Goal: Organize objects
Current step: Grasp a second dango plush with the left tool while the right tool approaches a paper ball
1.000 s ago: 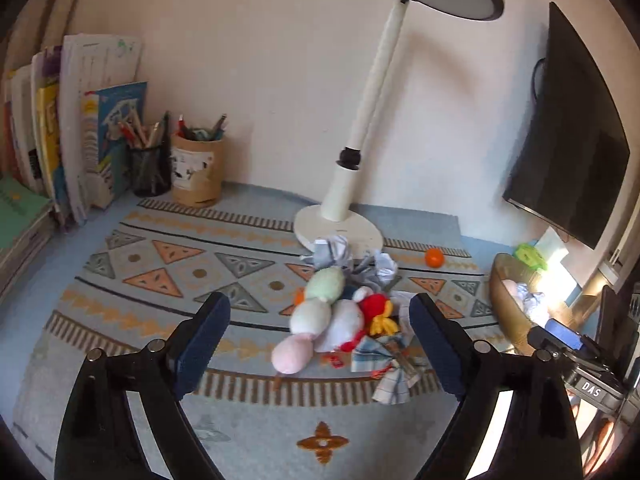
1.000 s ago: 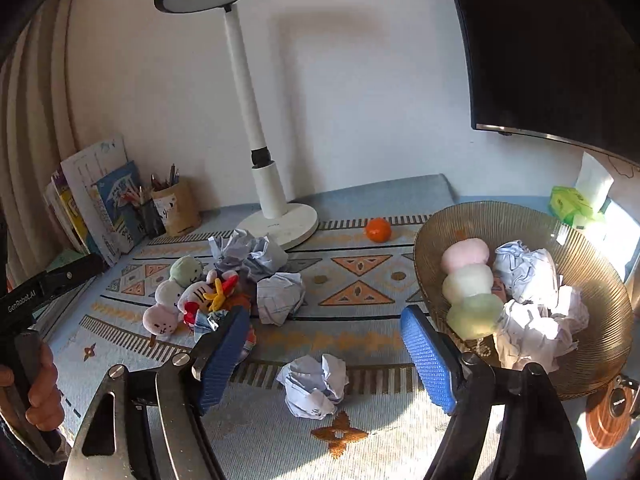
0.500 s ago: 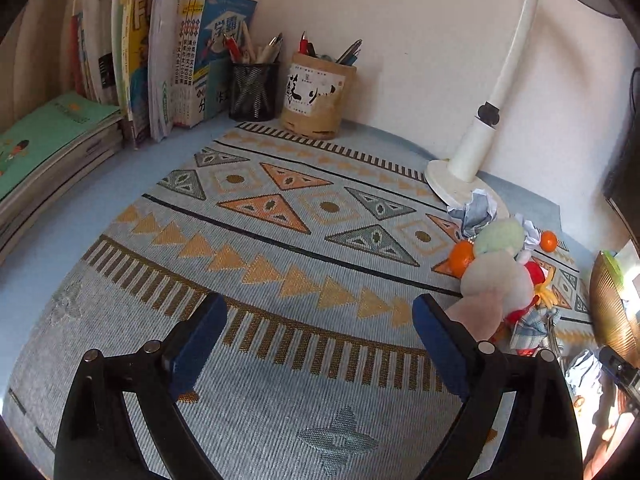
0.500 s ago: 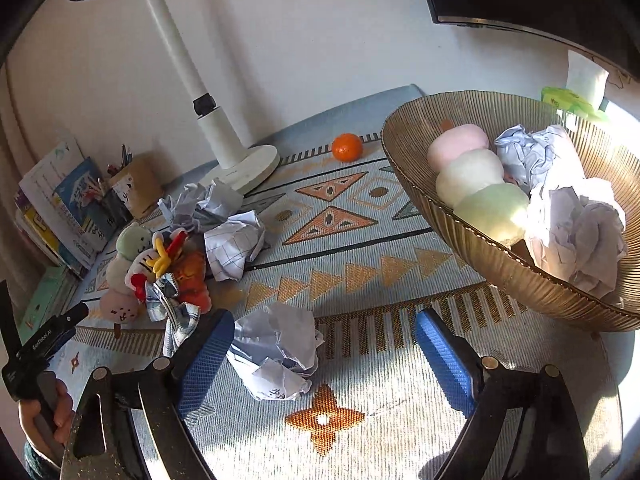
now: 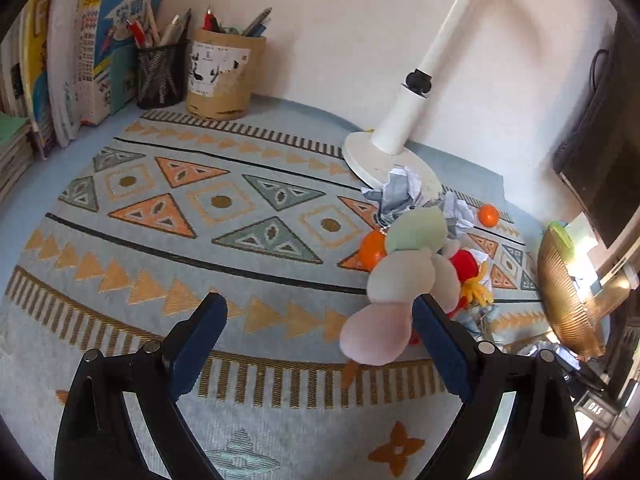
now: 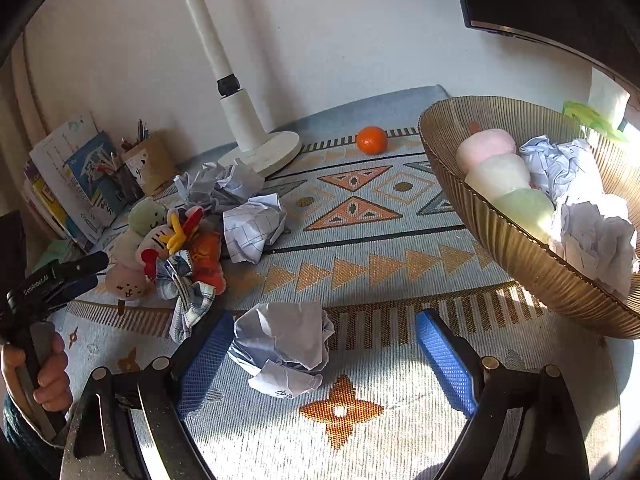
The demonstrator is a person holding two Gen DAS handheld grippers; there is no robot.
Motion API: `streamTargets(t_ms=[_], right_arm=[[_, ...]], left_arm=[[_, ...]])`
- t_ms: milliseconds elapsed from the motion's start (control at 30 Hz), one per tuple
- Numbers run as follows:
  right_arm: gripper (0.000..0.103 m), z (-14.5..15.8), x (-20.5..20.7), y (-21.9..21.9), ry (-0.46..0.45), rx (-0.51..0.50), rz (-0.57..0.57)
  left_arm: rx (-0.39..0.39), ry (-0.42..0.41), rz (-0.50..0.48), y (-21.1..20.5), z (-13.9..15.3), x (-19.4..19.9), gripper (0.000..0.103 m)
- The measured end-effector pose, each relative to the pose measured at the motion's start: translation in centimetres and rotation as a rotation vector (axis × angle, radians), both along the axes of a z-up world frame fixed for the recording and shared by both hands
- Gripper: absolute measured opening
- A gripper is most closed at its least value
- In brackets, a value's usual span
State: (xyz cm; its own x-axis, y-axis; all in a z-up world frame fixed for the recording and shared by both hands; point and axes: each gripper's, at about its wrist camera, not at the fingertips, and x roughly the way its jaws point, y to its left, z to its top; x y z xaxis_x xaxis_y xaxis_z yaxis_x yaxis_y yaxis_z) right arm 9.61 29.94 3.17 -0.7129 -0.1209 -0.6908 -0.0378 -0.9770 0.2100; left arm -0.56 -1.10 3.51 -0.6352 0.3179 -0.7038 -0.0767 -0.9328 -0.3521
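My right gripper (image 6: 325, 354) is open and low over the patterned mat; a crumpled paper ball (image 6: 283, 346) lies between its blue fingers, close to the left pad. A gold wire bowl (image 6: 516, 254) at the right holds a pastel dango plush (image 6: 500, 174) and crumpled papers (image 6: 576, 200). My left gripper (image 5: 320, 344) is open; its right finger is next to a pink, white and green dango plush (image 5: 394, 280) that lies in a pile with a red plush (image 5: 464, 266). The left gripper also shows in the right wrist view (image 6: 60, 280), beside that pile (image 6: 168, 248).
A white desk lamp (image 6: 256, 140) stands at the back with two more paper balls (image 6: 240, 200) in front. One orange (image 6: 372, 140) lies near the bowl and another (image 5: 372, 252) sits behind the plush pile. Pen holders (image 5: 200, 76) and books (image 5: 80, 60) line the far left wall.
My right gripper has dropped lower and moved forward, so the paper ball now sits between its fingers. My left gripper has swung back right and closer to the dango plush pile.
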Motion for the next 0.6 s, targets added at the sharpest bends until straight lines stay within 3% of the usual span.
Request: streamTargets(t_ms=[200, 300, 367, 500, 600], right_arm=[[0.094, 0.0, 0.1, -0.2, 0.007, 0.019, 0.001], [0.094, 0.1, 0.2, 0.5, 0.016, -0.023, -0.006], [0.094, 0.0, 0.2, 1.0, 0.019, -0.048, -0.01], [0.094, 0.0, 0.2, 1.0, 0.023, -0.057, -0.012], [0.094, 0.1, 0.2, 0.6, 0.025, -0.033, -0.007]], left_arm=[[0.091, -0.082, -0.206, 3.7, -1.9, -3.1, 0.09], [0.166, -0.059, -0.253, 4.4, -1.8, -2.8, 0.062], [0.128, -0.027, -0.224, 4.3, -1.3, -2.2, 0.039], [0.134, 0.009, -0.174, 2.6, -0.5, -0.4, 0.039], [0.06, 0.021, -0.122, 1.1, 0.3, 1.5, 0.039]])
